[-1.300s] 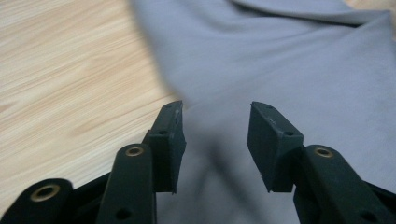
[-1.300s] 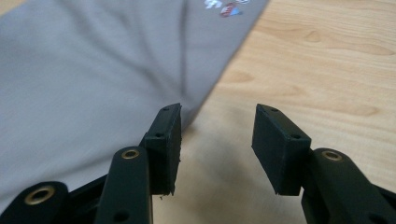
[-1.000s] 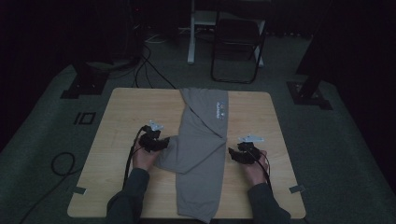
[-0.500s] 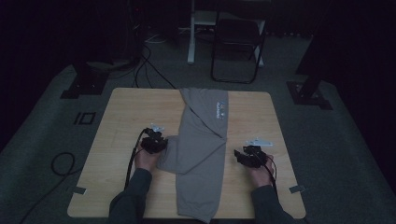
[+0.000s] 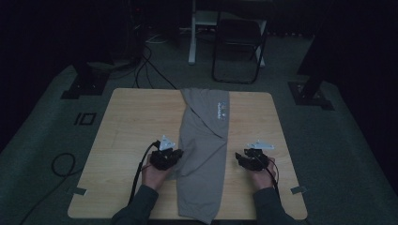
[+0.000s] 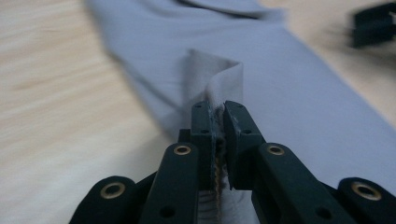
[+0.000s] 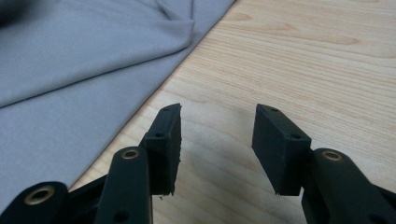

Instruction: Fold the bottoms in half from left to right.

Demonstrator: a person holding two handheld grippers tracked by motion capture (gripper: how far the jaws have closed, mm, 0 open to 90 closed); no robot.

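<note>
The garment is soft grey cloth, matt and smooth, with a stitched hem. The worktop is pale wood with a fine grain and a dull finish. The left gripper and right gripper are matt black plastic with brass-coloured rivets; their pads look finely ribbed.

Pale wooden table with rounded corners on a dark grey carpeted floor, 2 small strips of tape at its near corners. Beyond the far edge, a black folding chair beside a white post, black cables trailing across the floor. Dark stand bases at both far sides, possibly tripod feet, too dim to tell.
</note>
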